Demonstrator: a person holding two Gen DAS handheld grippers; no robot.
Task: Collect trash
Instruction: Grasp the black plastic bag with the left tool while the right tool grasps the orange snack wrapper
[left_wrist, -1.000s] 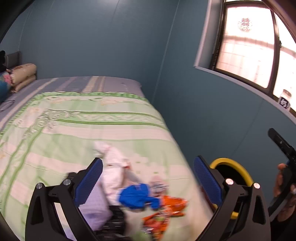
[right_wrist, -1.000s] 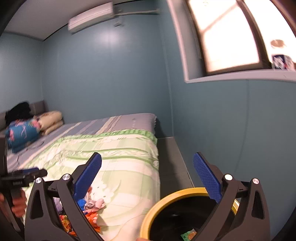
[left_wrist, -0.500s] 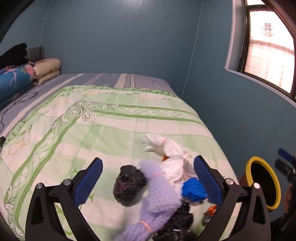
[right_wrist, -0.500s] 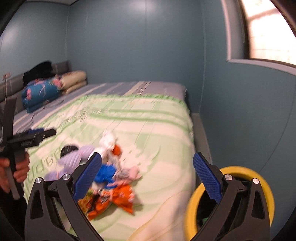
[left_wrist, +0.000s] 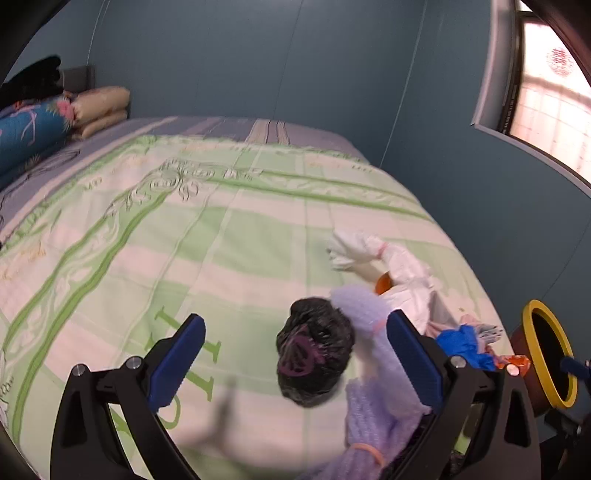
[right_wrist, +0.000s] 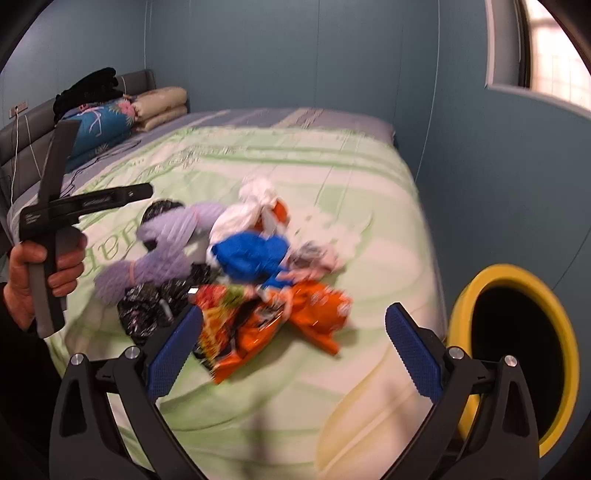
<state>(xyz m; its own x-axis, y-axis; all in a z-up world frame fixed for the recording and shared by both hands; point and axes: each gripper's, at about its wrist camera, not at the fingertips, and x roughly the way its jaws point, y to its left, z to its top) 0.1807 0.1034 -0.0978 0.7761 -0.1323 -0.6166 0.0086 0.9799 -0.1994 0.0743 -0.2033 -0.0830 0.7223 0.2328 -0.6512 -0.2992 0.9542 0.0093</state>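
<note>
- The left gripper (left_wrist: 295, 354) hangs wide apart over the bed (left_wrist: 184, 229), holding nothing; a knotted black bag (left_wrist: 314, 354) lies on the quilt between its 2 blue pads, nearer the right one.
- A lilac bag (left_wrist: 373, 398) touches the black bag and runs down past the right pad.
- The right gripper (right_wrist: 293, 350) is likewise spread wide and empty, above an orange snack wrapper (right_wrist: 295, 317) at the near side of the heap.
- Behind the wrapper sit a blue bag (right_wrist: 251, 254) and a white tied bag (right_wrist: 251, 206), all bunched together.
- A yellow-rimmed bin (right_wrist: 517, 350) stands just off the bed's right edge, its mouth open toward the camera.
- Open quilt stretches left and back to the pillows (right_wrist: 162, 107); a blue wall (right_wrist: 498, 184) closes the right side.
</note>
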